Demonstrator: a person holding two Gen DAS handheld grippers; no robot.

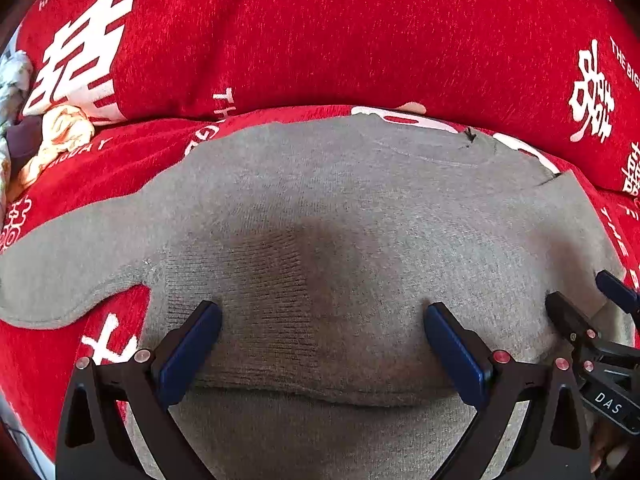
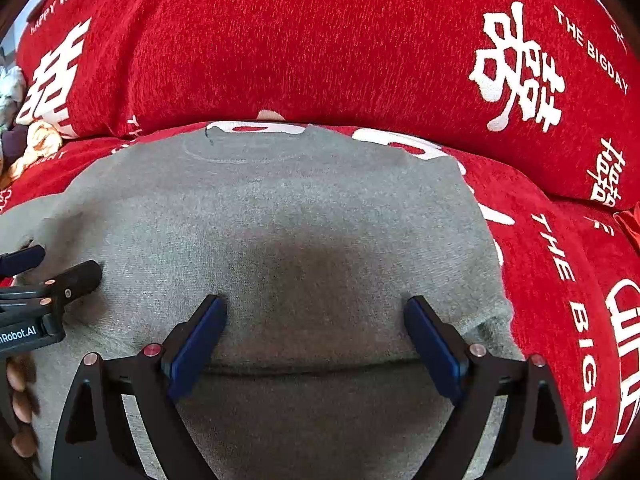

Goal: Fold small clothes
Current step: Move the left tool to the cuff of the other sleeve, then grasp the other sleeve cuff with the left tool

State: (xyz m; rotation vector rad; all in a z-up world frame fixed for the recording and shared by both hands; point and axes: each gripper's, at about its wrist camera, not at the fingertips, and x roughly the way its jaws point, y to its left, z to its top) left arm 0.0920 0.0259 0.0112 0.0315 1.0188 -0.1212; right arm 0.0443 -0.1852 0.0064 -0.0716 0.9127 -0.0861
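Grey knit, a small sweater (image 1: 320, 208), lies spread on a red sofa seat (image 1: 132, 160), neckline toward the backrest cushion (image 1: 320, 32). One sleeve (image 1: 68, 256) trails out flat to the left in the left wrist view; on the opposite side the edge looks already turned in, though I cannot be sure of that. A crosswise fold line (image 1: 328, 398) runs just in front of both tools, with more grey cloth below it, so the hem end seems doubled up.

Left gripper (image 1: 322, 344): fingers spread wide, tips down on or just above the knit, nothing pinched between them. Right gripper (image 2: 316, 340): the same, wide apart over the cloth, holding nothing. The two tools sit side by side; each shows at the edge of the other's camera.

Judgement: the step in hand is pressing or smoothing the fold before the next grasp. To do it well, keep both tools level and sweep outward from the middle so the knit does not bunch. The loose sleeve needs bringing in across the body next; pinch it near the cuff, lift low, and lay it square.

Off to the far left, a crumpled pale garment (image 1: 60, 136) waits against the cushion, well apart. The sofa cover carries white lettering (image 2: 516, 72).
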